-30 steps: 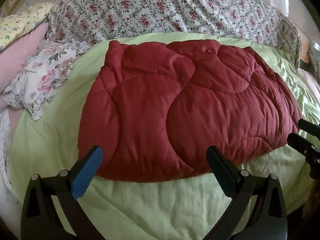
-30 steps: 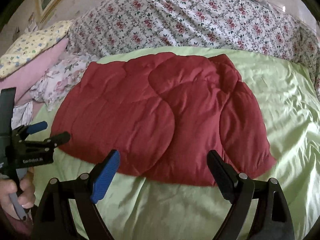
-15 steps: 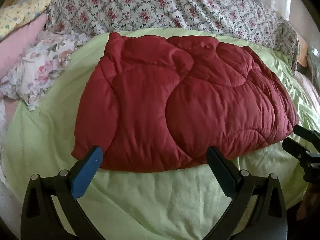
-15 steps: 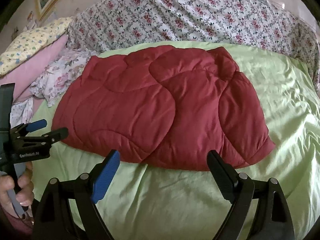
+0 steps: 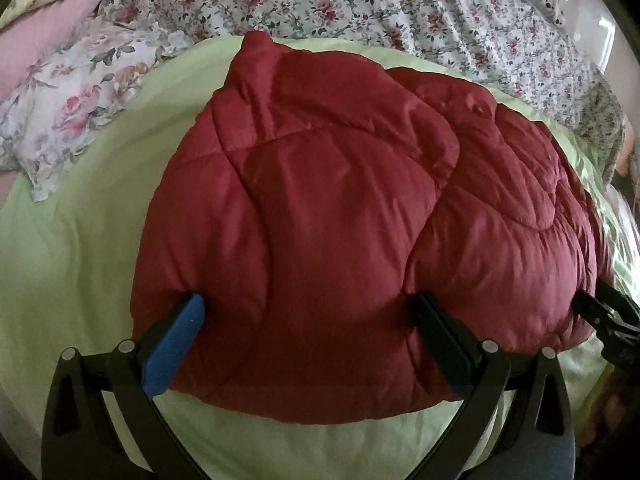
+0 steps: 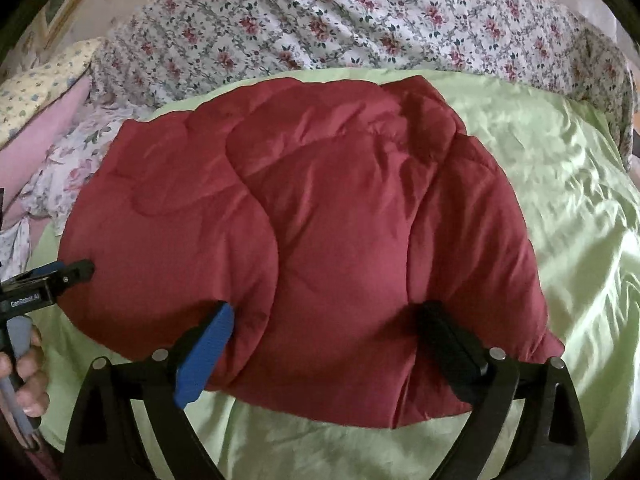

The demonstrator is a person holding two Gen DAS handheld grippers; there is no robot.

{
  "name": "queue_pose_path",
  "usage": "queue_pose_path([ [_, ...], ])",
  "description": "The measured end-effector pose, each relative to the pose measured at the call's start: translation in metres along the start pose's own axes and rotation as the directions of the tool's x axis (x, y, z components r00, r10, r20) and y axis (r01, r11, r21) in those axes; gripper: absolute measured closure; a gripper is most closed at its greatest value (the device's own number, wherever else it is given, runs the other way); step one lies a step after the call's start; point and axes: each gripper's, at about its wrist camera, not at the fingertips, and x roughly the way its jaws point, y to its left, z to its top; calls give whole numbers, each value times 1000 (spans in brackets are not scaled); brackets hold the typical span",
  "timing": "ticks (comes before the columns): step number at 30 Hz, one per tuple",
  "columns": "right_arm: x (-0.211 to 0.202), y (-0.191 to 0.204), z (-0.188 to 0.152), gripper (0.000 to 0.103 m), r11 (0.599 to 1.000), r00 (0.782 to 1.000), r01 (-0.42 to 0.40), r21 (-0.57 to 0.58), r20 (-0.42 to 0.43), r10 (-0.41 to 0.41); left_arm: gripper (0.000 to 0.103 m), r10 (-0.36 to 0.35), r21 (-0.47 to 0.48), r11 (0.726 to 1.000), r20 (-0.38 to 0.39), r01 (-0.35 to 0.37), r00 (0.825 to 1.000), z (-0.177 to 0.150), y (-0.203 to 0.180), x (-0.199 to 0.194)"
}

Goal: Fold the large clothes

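On the green bedspread, both tongs gape astride the red quilt; only the right view shows a hand.

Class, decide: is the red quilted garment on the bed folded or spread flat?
Folded: the red quilted garment lies as a thick, compact bundle, with layered edges showing along its near side.

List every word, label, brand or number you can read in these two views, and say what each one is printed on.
"GenRobot.AI" – white lettering on the black body of the left gripper, seen at the left edge of the right wrist view; the last characters are small and only roughly legible.

No other text is readable: none shows on the red quilted jacket, the green bedspread, or the floral bedding.
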Motion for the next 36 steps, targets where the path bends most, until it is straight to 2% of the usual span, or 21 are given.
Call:
queue_pose_path([
  [4,-9,0,1,8,1000,1000,-8,14,-3,8,0,22,24,999,-1,-22,1000,-1,-2,-6],
  [11,-46,12,-11,7,998,998,-62,-8,9,62,0,8,64,998,-12,-8,1000,-20,-10,-32],
  [16,-62,21,-27,7,994,994,-102,-35,-41,101,0,3,95,995,-44,1,999,-36,-18,-44],
  [24,-80,36,-35,7,988,988,-135,-70,-85,129,0,-13,127,992,-16,14,1000,-41,-30,-72],
  [30,-98,44,-26,6,985,989,-146,-90,-48,142,0,-15,146,989,6,14,1000,-37,-37,-83],
  [36,-99,47,-19,4,986,991,-131,-107,-29,129,0,-5,151,989,24,1,1000,-33,-40,-86],
])
